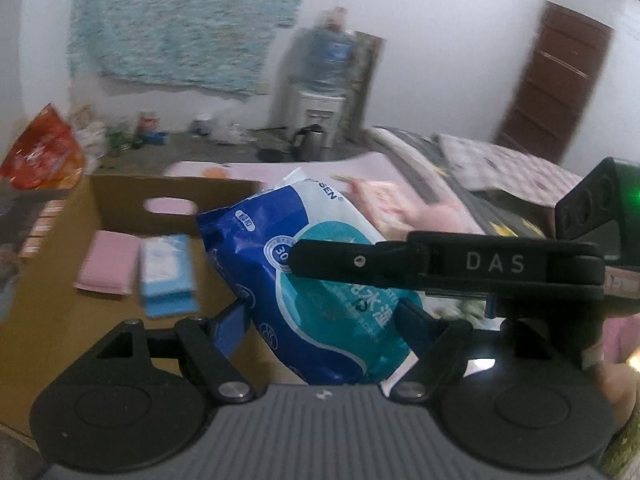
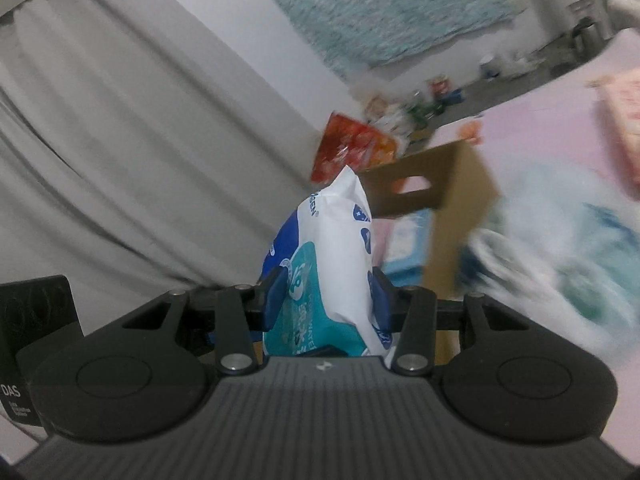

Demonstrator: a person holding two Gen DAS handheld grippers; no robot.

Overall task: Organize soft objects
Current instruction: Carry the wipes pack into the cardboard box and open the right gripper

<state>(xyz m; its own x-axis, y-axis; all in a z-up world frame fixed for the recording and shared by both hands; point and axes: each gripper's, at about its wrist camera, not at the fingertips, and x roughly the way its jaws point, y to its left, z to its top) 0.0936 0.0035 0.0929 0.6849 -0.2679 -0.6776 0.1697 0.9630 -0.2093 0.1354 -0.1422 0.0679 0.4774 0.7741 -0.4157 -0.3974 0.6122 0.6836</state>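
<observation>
A blue, teal and white pack of wet wipes (image 1: 320, 280) hangs in the air, held by both grippers. My left gripper (image 1: 324, 324) is shut on it across its width, a blue pad on each side edge. A black finger of my right gripper (image 1: 360, 260) reaches in from the right over the pack's face. In the right wrist view, my right gripper (image 2: 328, 300) pinches the same pack (image 2: 340, 248) across its thickness. Beyond it stands an open cardboard box (image 1: 120, 196) holding a pink pack (image 1: 106, 262) and a light blue pack (image 1: 166, 276).
The box (image 2: 444, 184) sits on a pink mat (image 2: 540, 128) with more soft packs (image 1: 384, 200) to its right. A red snack bag (image 1: 44, 152) lies at the left. A water dispenser (image 1: 320, 92), a kettle (image 1: 310, 140) and a brown door (image 1: 556, 80) stand behind. Grey curtains (image 2: 120, 140) hang at the left.
</observation>
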